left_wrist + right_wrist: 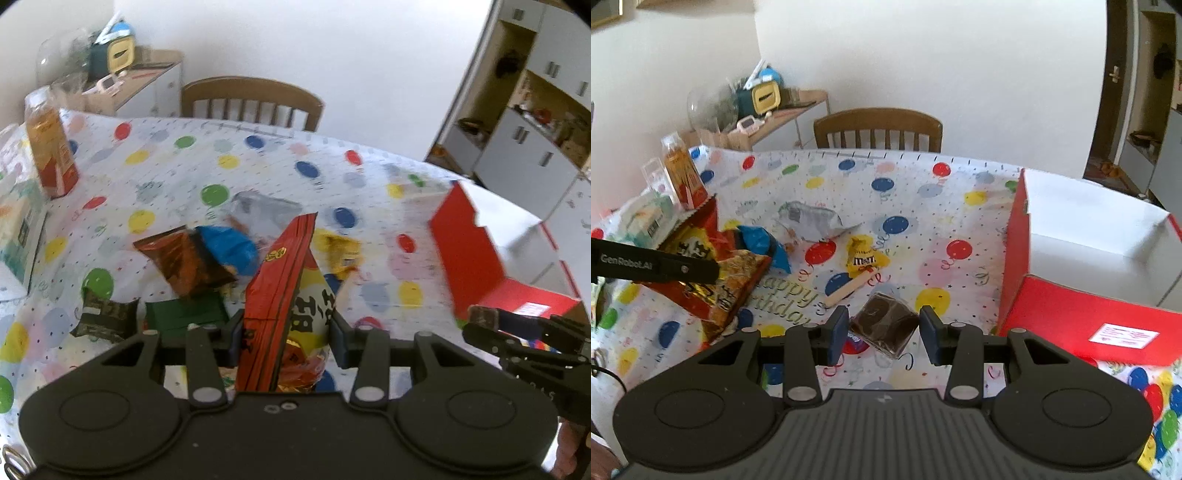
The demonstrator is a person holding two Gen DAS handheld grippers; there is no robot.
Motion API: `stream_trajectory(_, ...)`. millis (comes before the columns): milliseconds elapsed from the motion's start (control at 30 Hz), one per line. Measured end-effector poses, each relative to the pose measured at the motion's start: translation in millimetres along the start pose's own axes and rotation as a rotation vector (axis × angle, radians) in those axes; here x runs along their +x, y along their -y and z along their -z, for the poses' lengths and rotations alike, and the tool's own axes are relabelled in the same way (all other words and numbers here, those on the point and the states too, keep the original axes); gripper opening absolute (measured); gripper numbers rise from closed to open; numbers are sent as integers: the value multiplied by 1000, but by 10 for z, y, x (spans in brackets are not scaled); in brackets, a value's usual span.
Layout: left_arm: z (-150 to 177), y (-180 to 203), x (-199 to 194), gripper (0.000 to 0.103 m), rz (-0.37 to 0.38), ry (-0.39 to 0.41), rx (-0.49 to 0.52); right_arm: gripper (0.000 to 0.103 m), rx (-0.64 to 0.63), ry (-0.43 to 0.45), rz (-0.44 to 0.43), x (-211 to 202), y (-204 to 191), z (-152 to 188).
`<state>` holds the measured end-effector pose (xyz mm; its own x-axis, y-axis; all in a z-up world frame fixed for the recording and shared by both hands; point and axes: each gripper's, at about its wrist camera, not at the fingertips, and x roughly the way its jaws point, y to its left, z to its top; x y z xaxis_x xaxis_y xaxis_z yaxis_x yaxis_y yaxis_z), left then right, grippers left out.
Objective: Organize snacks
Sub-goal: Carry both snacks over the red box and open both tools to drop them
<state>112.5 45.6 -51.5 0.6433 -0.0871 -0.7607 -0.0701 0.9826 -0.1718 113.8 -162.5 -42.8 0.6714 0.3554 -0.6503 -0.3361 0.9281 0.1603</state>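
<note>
Left gripper (284, 332) clamped on the red snack bag (280, 295); right gripper (882, 334) apart over the dark cookie pack (884, 325).

We carry the bag upright, clear of the snacks ahead, toward the red box (476, 254) off to its right. Cookie pack sits between the right fingers, apparently untouched: lower squarely before closing; wrapper looks slippery.

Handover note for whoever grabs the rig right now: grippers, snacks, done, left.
Left gripper: shut on the red snack bag, lifted off the table.
Right gripper: open, jaws either side of the dark cookie pack, not closed yet.
Red box: at the right, open; nothing shows inside.
Still on the tablecloth: M&M's bag, silver bag, blue bag, wooden stick.
Done: nothing boxed. Left: everything.
</note>
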Motion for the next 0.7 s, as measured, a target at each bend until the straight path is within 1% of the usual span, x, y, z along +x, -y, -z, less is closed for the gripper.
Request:
stream_trajectory(233,-33,266,-269,42,79,22,59,41,14,58,27,-466,7,-42)
stream_trajectory(367,-81,466,-351,42,122,35,97,41,8,84,44,-635,78,-92)
stream_trajectory(500,-161,677,-372,42,159,36,122,41,-1,103,57,-725,242,-148)
stream_trajectory(700,-346,1128,-304,42,183,53,162,41,-3,116,82,-725,687,-280)
